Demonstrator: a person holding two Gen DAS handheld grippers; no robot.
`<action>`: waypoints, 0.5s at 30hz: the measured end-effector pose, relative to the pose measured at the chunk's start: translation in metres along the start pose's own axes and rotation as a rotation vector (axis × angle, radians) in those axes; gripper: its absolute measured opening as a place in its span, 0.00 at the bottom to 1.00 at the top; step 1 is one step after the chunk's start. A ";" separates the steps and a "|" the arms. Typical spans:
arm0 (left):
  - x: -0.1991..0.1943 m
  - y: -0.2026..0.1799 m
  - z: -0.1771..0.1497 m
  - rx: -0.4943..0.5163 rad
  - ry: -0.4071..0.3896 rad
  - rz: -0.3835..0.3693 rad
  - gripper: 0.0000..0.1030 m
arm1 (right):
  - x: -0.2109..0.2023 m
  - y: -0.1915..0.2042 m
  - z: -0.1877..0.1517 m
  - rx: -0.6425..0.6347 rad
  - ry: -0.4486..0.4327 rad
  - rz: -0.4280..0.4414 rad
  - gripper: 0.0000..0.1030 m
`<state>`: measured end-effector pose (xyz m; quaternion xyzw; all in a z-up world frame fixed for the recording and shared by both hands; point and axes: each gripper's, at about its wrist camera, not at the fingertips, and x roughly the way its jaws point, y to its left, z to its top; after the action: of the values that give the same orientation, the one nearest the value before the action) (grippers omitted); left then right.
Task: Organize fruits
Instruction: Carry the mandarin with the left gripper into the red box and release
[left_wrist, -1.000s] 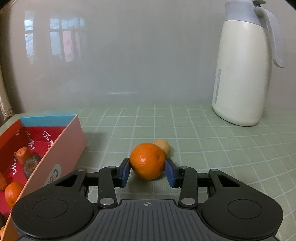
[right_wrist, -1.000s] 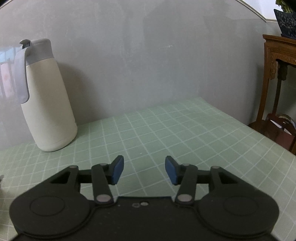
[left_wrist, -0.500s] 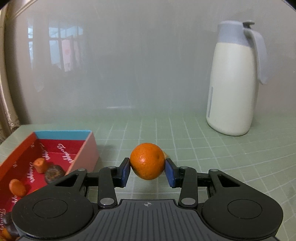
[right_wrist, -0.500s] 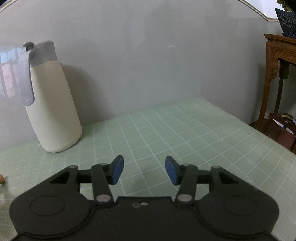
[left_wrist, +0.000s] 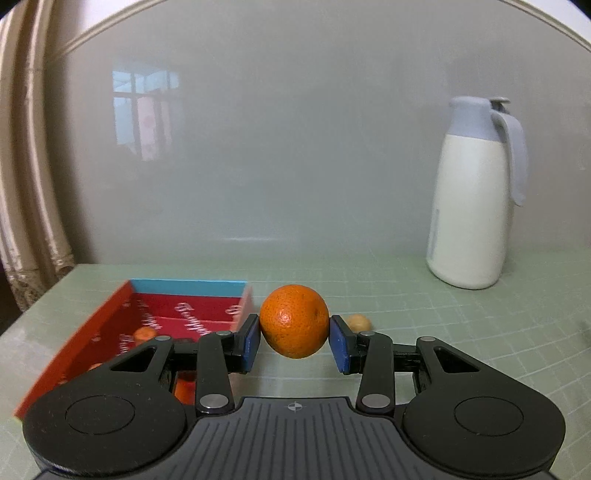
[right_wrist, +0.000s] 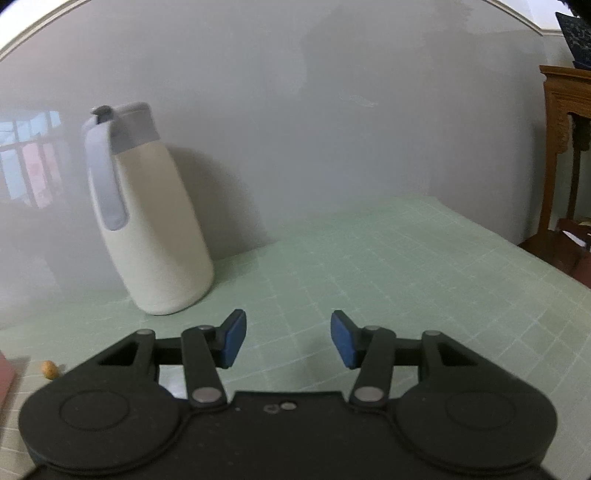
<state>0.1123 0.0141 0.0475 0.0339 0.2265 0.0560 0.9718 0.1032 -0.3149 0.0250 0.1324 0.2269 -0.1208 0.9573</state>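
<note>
My left gripper (left_wrist: 294, 343) is shut on an orange (left_wrist: 294, 320) and holds it above the green table, just right of the red box (left_wrist: 110, 325). The box has a blue far wall and holds several small orange and dark fruits (left_wrist: 144, 333), partly hidden by my gripper. A small tan fruit (left_wrist: 359, 322) lies on the table behind the orange; it also shows in the right wrist view (right_wrist: 49, 367). My right gripper (right_wrist: 288, 338) is open and empty above the table.
A white jug with a grey lid and handle (left_wrist: 476, 199) stands at the back right by the wall; it also shows in the right wrist view (right_wrist: 147, 221). A curtain (left_wrist: 29, 184) hangs at the left. A wooden stand (right_wrist: 565, 147) is beyond the table's right edge.
My left gripper has lifted the orange off the table and drawn back, so the box and jug look farther away. My right gripper has shifted so that the jug sits more to the right in its view.
</note>
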 end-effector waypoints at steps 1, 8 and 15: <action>-0.002 0.006 0.000 -0.004 -0.001 0.009 0.39 | -0.001 0.004 0.000 -0.001 0.002 0.009 0.49; -0.015 0.046 0.000 -0.022 -0.018 0.065 0.39 | -0.005 0.039 -0.003 -0.019 0.005 0.066 0.49; -0.019 0.084 -0.010 -0.060 -0.006 0.114 0.39 | -0.007 0.061 -0.006 -0.045 0.007 0.088 0.49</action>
<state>0.0825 0.0953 0.0543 0.0177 0.2193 0.1178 0.9683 0.1127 -0.2545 0.0349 0.1213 0.2266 -0.0731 0.9636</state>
